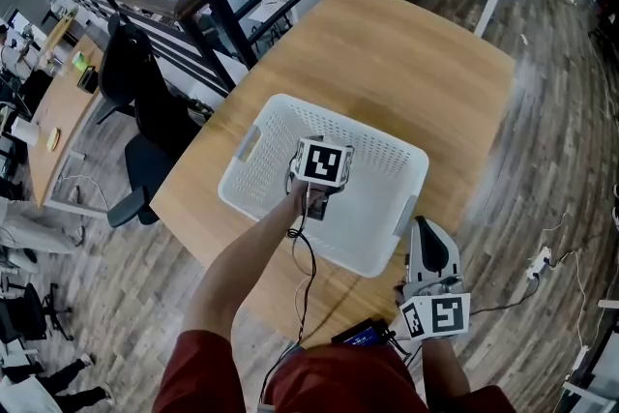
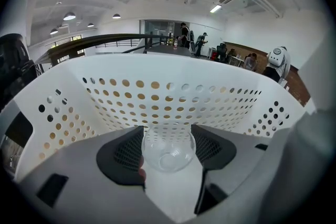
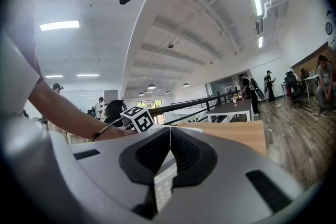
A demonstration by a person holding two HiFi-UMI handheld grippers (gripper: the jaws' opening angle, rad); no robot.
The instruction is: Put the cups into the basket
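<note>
Cup held in L tool, already inside the basket; basket floor lies ahead of and below the tool tip.

The cup [image 2: 168, 152] is clear glass, small and round with no handle seen. Its circular outline faces the left gripper view, so its axis looks tilted along the tool's line, not upright. The left tool [image 2: 168, 135] has its jaws wide apart, pads closed on the cup's two sides. White perforated basket [image 2: 157, 93] walls wrap around on all sides; whether the cup touches the floor, can't tell. No other cups seen in the basket or on the counter. The basket sits toward the near edge of the wooden counter [image 1: 406, 63]. The right tool [image 3: 169, 139] has its jaws together w/ nothing held, parked by the basket's near right corner at the counter's near edge. L is the nearer hand, so prob. just lower and let go.
</note>
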